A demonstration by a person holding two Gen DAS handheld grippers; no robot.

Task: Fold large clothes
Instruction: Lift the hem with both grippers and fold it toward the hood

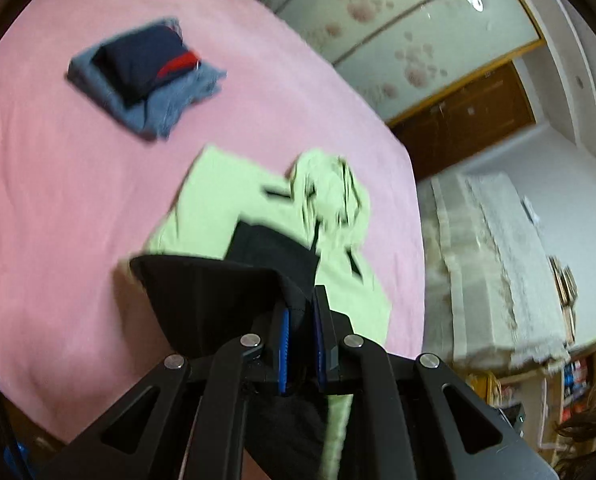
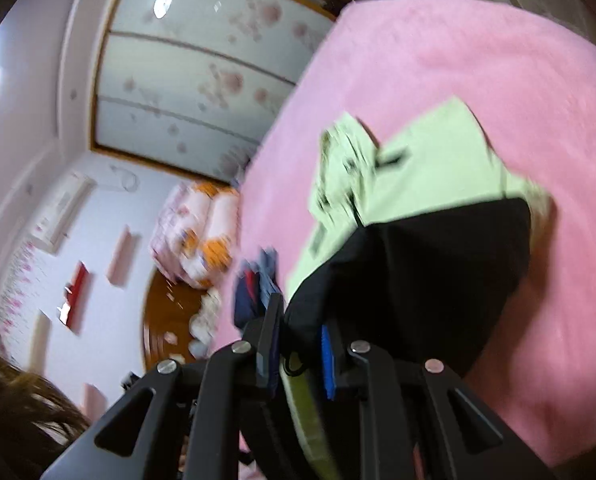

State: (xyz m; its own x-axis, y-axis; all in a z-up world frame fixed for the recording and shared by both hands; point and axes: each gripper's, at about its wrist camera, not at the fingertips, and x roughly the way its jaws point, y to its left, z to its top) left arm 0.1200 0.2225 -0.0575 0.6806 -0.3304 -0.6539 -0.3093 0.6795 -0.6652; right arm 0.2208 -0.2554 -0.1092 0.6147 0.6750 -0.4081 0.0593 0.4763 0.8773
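Observation:
A light green and black garment (image 1: 234,208) lies partly spread on the pink bed (image 1: 58,200), its hood bunched at the far side. My left gripper (image 1: 301,312) is shut on the garment's black part (image 1: 202,292) and holds it raised above the bed. In the right wrist view the same garment (image 2: 430,168) lies on the pink bed (image 2: 498,60). My right gripper (image 2: 298,332) is shut on its black edge (image 2: 418,272), lifted off the bed. Both views are blurred.
A folded pile of blue and navy clothes (image 1: 146,76) sits further up the bed. Pillows (image 2: 202,232) lie at the head. A wardrobe with flowered sliding doors (image 1: 410,32) and a cloth-covered bench (image 1: 494,264) stand past the bed's edge.

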